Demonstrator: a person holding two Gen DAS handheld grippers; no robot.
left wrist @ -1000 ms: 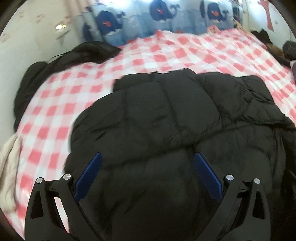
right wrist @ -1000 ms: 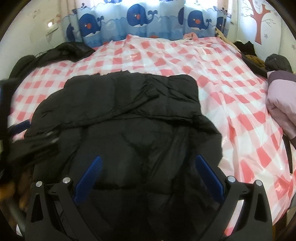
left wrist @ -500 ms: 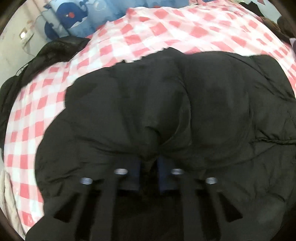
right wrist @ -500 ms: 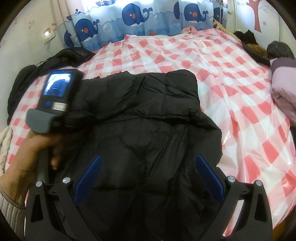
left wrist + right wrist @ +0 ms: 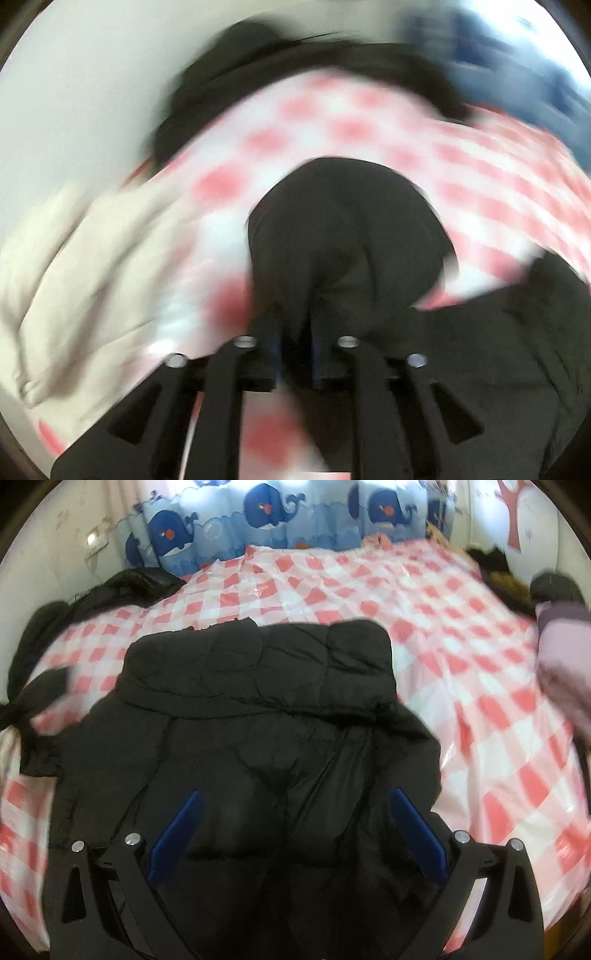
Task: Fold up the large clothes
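Observation:
A black puffer jacket [image 5: 258, 686] lies spread on the pink-and-white checked bed cover [image 5: 369, 583], collar end away from me. My right gripper [image 5: 295, 794] hovers open over the jacket's near part, blue pads wide apart and nothing pinched. The left wrist view is smeared by motion. In it my left gripper [image 5: 297, 332] has its fingers close together with a bunch of the black jacket [image 5: 347, 229] pinched between them; its jaws are opening slightly. A blurred black part of the jacket [image 5: 44, 690] stretches out to the left edge of the bed.
A cream garment [image 5: 74, 277] lies at the bed's left edge by the wall. Another black garment [image 5: 129, 587] is heaped at the far left corner. A lilac garment [image 5: 561, 664] and dark clothes sit along the right side. A whale-print curtain [image 5: 277, 520] hangs behind the bed.
My left gripper went from wide open to closed on a fold of the jacket, then swung fast to the left with it. The hand has left the right wrist view. The right gripper stayed put.

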